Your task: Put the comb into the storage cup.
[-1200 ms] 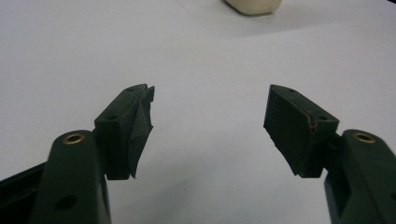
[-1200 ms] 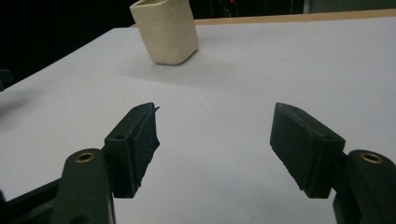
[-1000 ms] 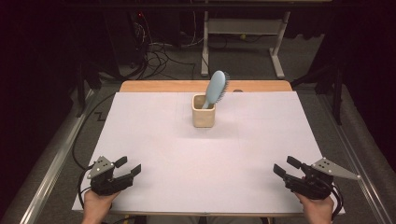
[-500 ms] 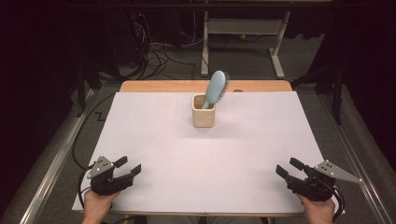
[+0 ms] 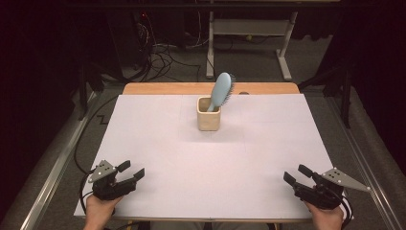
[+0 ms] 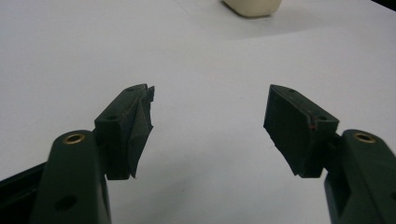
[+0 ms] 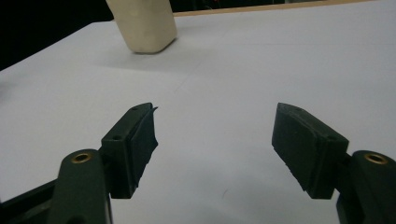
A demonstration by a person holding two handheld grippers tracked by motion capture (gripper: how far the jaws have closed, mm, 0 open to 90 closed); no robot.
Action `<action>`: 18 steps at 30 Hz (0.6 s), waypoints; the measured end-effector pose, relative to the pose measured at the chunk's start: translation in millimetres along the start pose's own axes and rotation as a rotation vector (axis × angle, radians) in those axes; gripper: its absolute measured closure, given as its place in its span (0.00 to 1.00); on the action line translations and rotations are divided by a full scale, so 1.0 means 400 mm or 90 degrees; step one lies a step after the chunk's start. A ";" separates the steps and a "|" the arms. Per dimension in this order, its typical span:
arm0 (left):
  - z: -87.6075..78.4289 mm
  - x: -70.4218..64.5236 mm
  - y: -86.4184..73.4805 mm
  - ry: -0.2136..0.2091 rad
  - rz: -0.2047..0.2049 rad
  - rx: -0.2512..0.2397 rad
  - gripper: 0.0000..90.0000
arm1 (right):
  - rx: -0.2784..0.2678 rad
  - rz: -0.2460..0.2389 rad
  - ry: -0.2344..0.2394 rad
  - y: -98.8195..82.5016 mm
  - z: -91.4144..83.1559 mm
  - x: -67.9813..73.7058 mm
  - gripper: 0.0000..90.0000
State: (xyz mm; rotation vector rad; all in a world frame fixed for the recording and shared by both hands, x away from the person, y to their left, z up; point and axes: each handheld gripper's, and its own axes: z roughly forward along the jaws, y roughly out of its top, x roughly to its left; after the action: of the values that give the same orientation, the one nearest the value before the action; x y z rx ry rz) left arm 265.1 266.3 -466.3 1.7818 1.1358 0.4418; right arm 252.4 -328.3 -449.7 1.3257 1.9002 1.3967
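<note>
A white sheet (image 5: 167, 143) is covering almost the whole table (image 5: 158, 88), leaving only a strip of wood showing along the far edge. The room around it is sitting in darkness; on the grey floor beyond the table, tangled cables (image 5: 163, 57) are lying to the left of a pale metal stand (image 5: 249, 33).

Well ahead of both tongs, near the far middle of the sheet, a cream square cup (image 5: 208, 115) is standing upright. A light blue hairbrush (image 5: 220, 91) is standing handle-down in it, its head leaning away toward the right gripper's side, bristles facing that way too. In the left gripper view the cup's base (image 6: 252, 6) is showing ahead and to the right of the jaws; in the right gripper view the cup (image 7: 142, 23) is sitting ahead and to the left.

The left gripper (image 5: 130, 171) is resting at the near left corner of the sheet, jaws standing wide with only bare sheet between them. The right gripper (image 5: 298, 174) is sitting at the near right corner, its jaws also wide and gripping nothing. Both are pointing inward toward the cup, well apart from it and from each other, and the sheet between them and the cup is lying bare.
</note>
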 end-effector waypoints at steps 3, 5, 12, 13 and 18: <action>-0.001 0.001 0.000 0.000 -0.002 0.000 0.36 | 0.003 -0.003 -0.008 -0.006 0.001 -0.002 0.35; 0.000 0.001 0.000 0.000 -0.001 0.000 0.36 | 0.003 -0.002 -0.010 -0.010 0.000 -0.004 0.34; 0.000 0.001 0.000 0.001 -0.002 0.001 0.36 | 0.008 -0.012 -0.023 -0.019 -0.002 -0.006 0.34; 0.000 0.001 0.000 0.001 -0.002 0.001 0.36 | 0.009 -0.014 -0.025 -0.021 -0.002 -0.005 0.34; 0.000 0.002 0.000 0.001 -0.003 0.002 0.36 | 0.012 -0.020 -0.026 -0.027 -0.002 -0.003 0.33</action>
State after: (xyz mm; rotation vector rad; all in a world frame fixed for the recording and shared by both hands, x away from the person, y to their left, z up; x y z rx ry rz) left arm 265.5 267.0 -466.7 1.7813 1.1432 0.4392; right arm 247.5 -330.3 -459.4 1.3184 1.9043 1.3299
